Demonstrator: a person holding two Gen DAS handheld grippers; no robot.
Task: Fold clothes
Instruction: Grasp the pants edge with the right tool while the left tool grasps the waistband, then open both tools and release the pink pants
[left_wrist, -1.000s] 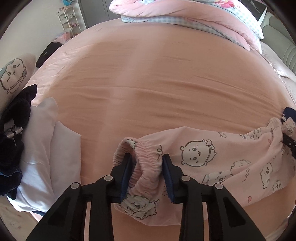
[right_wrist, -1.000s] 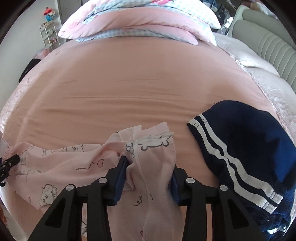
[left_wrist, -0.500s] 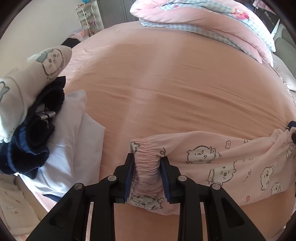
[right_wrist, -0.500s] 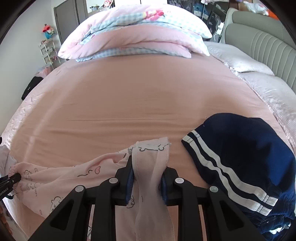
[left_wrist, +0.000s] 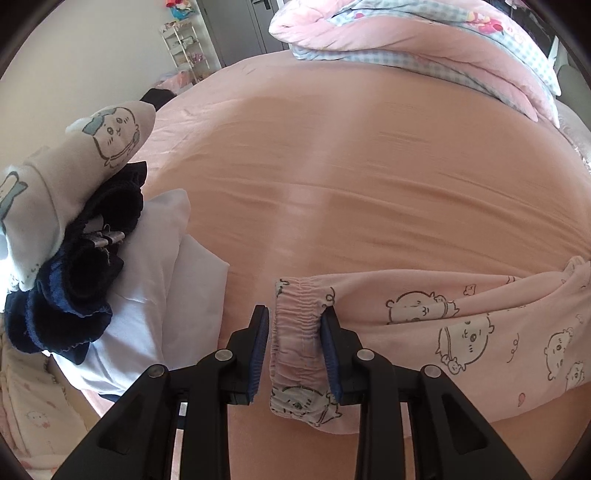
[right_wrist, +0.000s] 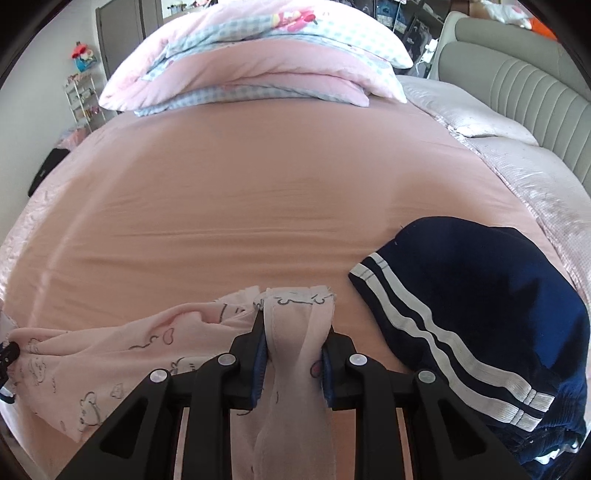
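Observation:
Pink pyjama trousers (left_wrist: 461, 332) with a cartoon print lie stretched across the near edge of the peach bed sheet (left_wrist: 369, 184). My left gripper (left_wrist: 294, 332) is shut on their gathered elastic waistband, which bunches between the blue pads. In the right wrist view the same trousers (right_wrist: 110, 350) run off to the left. There my right gripper (right_wrist: 293, 354) is shut on the pale leg end, which stands up in a folded strip between the pads. Both grippers point steeply down at the bed.
A pile sits left of the waistband: a folded white garment (left_wrist: 159, 288), a dark navy one (left_wrist: 74, 295) and a cream cartoon-print piece (left_wrist: 110, 129). Navy shorts with white stripes (right_wrist: 480, 314) lie right of my right gripper. Folded duvets (right_wrist: 258, 66) and a grey headboard (right_wrist: 535, 99) bound the far side.
The right jaws have drawn in tight on the leg end. The trousers now hang straighter between the grippers. The left view has swung, bringing the pile at the left further into view.

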